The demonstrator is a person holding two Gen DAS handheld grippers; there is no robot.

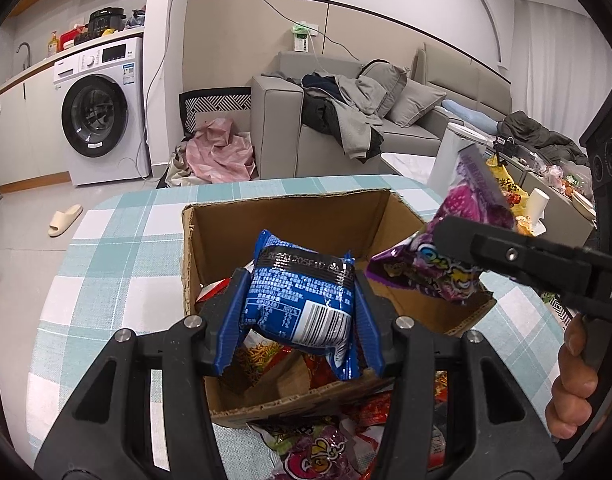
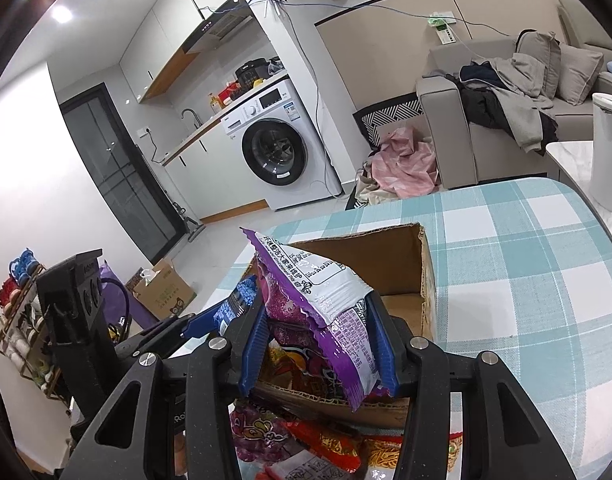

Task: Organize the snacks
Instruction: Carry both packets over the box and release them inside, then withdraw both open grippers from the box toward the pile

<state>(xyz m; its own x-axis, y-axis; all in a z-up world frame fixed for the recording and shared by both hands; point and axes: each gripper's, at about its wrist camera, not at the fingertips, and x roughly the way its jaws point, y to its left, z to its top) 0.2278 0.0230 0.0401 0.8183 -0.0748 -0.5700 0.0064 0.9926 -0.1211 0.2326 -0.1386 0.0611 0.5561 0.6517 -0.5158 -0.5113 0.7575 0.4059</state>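
Note:
An open cardboard box (image 1: 290, 220) stands on a teal-checked tablecloth (image 1: 114, 248). My left gripper (image 1: 300, 292) is shut on a blue snack packet (image 1: 302, 304), holding it over the box's near half. My right gripper (image 2: 317, 312) is shut on a purple snack packet (image 2: 325, 320), also above the box (image 2: 385, 248). In the left wrist view the right gripper's arm (image 1: 537, 264) comes in from the right with the purple packet (image 1: 457, 248) over the box's right rim. Several red and yellow packets (image 1: 274, 360) lie inside the box.
More loose snack packets (image 1: 325, 444) lie on the cloth in front of the box, also seen in the right wrist view (image 2: 313, 436). A white bin (image 2: 609, 152) stands past the table's far right corner. A sofa (image 1: 345, 120) and washing machine (image 1: 102, 112) are beyond.

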